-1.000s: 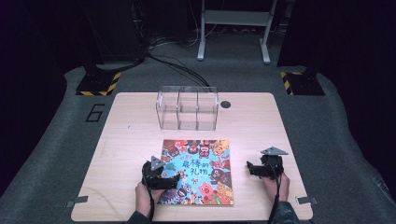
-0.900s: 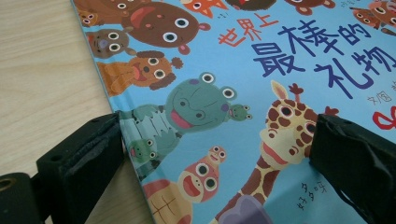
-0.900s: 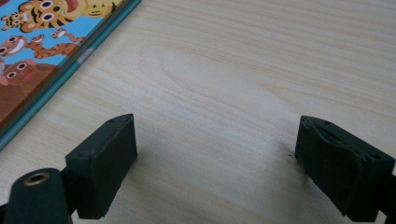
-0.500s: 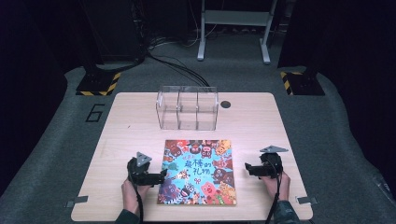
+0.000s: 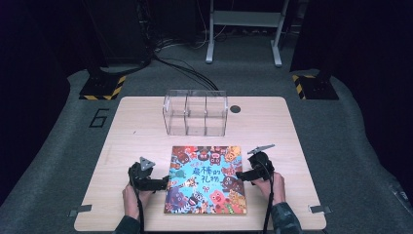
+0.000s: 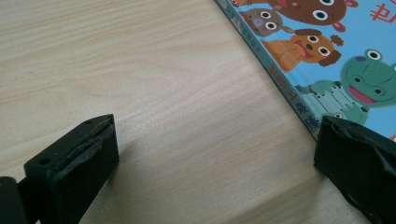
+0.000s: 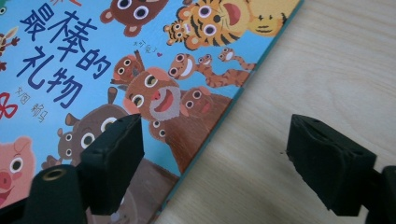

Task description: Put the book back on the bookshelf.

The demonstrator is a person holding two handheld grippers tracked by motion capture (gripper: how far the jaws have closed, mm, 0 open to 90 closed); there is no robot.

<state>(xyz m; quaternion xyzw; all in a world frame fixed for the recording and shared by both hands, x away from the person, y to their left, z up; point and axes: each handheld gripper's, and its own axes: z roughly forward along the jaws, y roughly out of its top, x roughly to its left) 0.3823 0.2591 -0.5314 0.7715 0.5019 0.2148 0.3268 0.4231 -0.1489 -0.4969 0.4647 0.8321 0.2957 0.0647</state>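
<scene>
The picture book lies flat and closed on the near half of the worktop, cover up, in front of the clear three-bay organiser. Your likeliest trouble from here is a thin edge: the book sits flush on the wood, so a jaw that comes in too high will ride over the cover and skid, and one that pushes level will just slide the whole book away (nothing backs it on the far side).

Your right gripper is at the book's right edge; in the right gripper view its jaws straddle that edge, one over the cover and one over bare wood. They have just been closing, yet they stand apart and press on nothing. Your left gripper sits at the spine side, jaws wide and empty, one just beside the spine in the left gripper view. Whether it touches, I cannot tell.
</scene>
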